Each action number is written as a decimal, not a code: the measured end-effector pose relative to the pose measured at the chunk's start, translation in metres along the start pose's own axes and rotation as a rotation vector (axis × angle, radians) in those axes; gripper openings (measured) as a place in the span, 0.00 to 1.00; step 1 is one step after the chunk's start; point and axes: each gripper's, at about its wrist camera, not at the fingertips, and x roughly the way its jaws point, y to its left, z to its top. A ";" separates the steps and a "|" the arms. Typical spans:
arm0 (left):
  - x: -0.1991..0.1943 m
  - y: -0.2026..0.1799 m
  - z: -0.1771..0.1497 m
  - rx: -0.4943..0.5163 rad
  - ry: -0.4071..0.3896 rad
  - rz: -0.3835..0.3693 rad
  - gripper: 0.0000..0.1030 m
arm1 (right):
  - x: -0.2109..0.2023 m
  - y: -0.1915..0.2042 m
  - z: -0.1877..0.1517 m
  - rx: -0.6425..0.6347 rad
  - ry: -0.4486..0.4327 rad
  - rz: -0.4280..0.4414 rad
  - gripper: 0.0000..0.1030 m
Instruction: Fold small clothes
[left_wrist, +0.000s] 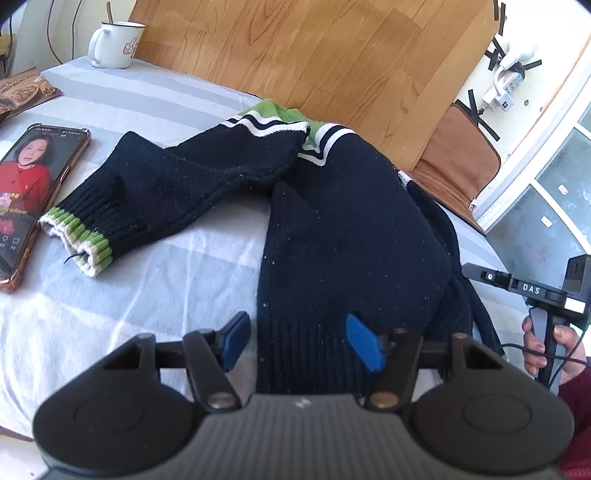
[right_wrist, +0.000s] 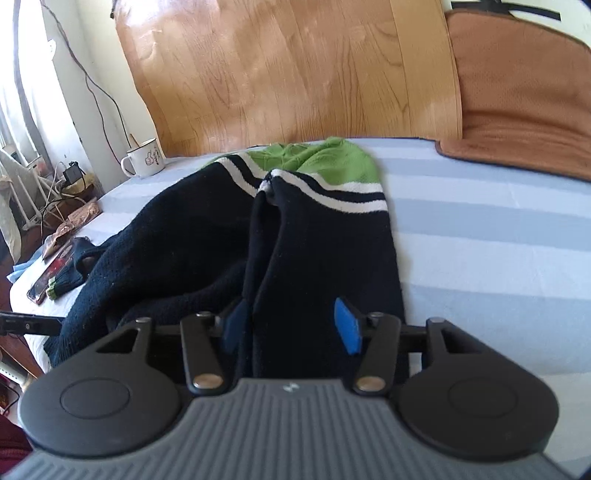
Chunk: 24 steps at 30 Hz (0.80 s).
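Pale blue-and-white striped bed sheet (left_wrist: 155, 266) over a mattress, wooden headboard behind. Small navy knitted sweater with green-and-white trim (left_wrist: 332, 229) lying directly ahead of both tools, one sleeve (left_wrist: 155, 192) spread leftward toward a smartphone (left_wrist: 33, 199). Left gripper (left_wrist: 301, 343) spread wide, ribbed hem between its pads. Right gripper (right_wrist: 291, 328) likewise wide over the hem's other edge. Judged soft, light, limp, stretchy; best pinched at the firmer ribbed hem.

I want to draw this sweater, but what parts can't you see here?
- Sweater hem: both views, hidden behind the left gripper and right gripper.
- Far sleeve: left view, cut off behind the folded body.
- Mug picture: both views, too small.
- Phone: left view, cut by the edge.
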 end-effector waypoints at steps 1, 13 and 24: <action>-0.001 0.000 -0.001 -0.002 0.001 -0.001 0.54 | -0.004 0.001 0.000 0.004 -0.012 0.008 0.54; -0.001 0.002 -0.004 0.005 0.019 0.006 0.11 | -0.015 0.001 0.014 -0.347 -0.136 -0.408 0.09; 0.000 0.002 -0.003 0.005 0.021 -0.008 0.13 | -0.101 -0.075 -0.002 0.216 -0.143 -0.073 0.47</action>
